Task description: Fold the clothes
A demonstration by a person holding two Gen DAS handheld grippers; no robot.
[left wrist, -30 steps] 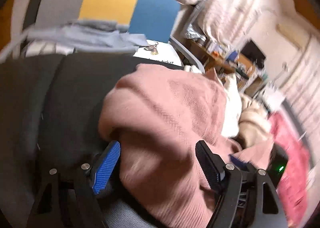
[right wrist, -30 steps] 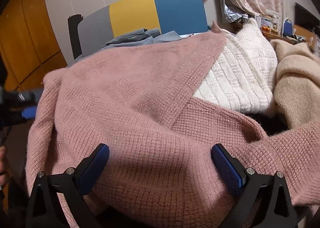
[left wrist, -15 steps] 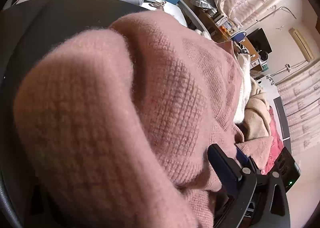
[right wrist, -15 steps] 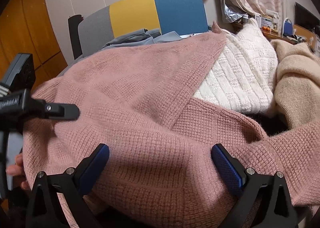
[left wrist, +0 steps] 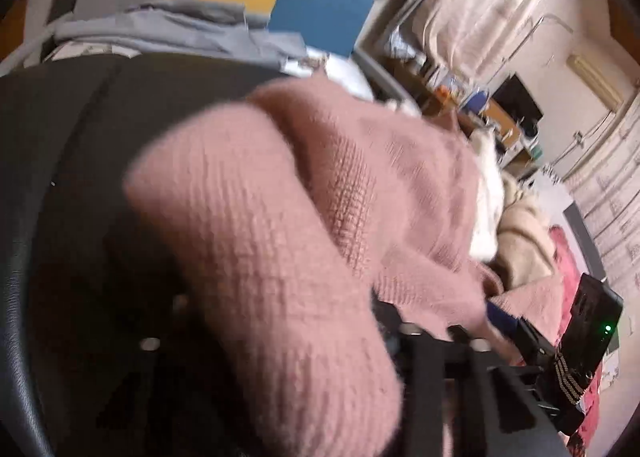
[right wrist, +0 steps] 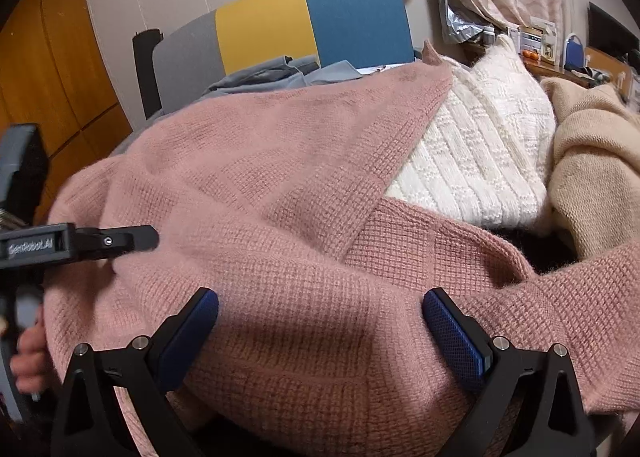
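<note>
A pink knit sweater (right wrist: 280, 217) lies spread over a dark surface, partly covering a white knit sweater (right wrist: 480, 161). My right gripper (right wrist: 320, 337) is open, its blue pads (right wrist: 192, 333) resting on either side of a broad pink fold. My left gripper (left wrist: 280, 337) has a thick fold of the pink sweater (left wrist: 272, 241) bunched between and over its fingers, hiding the pads; the view is blurred. It shows in the right wrist view (right wrist: 132, 239) at the sweater's left edge, lifted.
A beige knit garment (right wrist: 592, 161) lies right of the white one. A grey-yellow-blue chair back (right wrist: 288, 29) stands behind, with grey-blue cloth (right wrist: 280, 73) draped in front. The dark padded surface (left wrist: 80, 161) extends left. A cluttered desk (left wrist: 492, 117) stands at the back right.
My left gripper closed into the pink sweater's left edge and lifted it, folding cloth over its fingers. The right gripper has stayed still and open.
</note>
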